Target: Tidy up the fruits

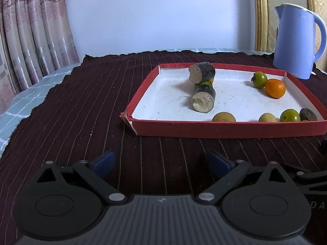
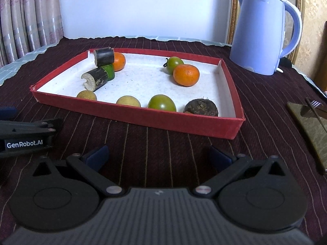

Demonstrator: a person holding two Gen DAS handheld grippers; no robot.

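Both hand-held grippers are hovering over the near part of the tabletop, which is wearing a dark maroon cloth with thin pale stripes. The left hand-held gripper is standing spread wide with nothing between its blue pads, and the right hand-held gripper is likewise gaping and gripping nothing. In the right wrist view, white lettering reading "GenRobot.AI" is showing on the side of the left tool. The fruits are sitting inside a shallow red box with a white floor, near the middle of the tabletop. Along its near wall are lying two tan round fruits, a green tomato and a dark wrinkled bulb. Toward the far right corner a smaller green tomato is touching an orange mandarin. Toward the far left corner two dark sugarcane pieces are leaning against a green fruit and a second mandarin. A pale blue kettle is standing at the far right of the tabletop; faint writing near its rim is too blurred to read. A fork is resting on a dark mat at the right edge.
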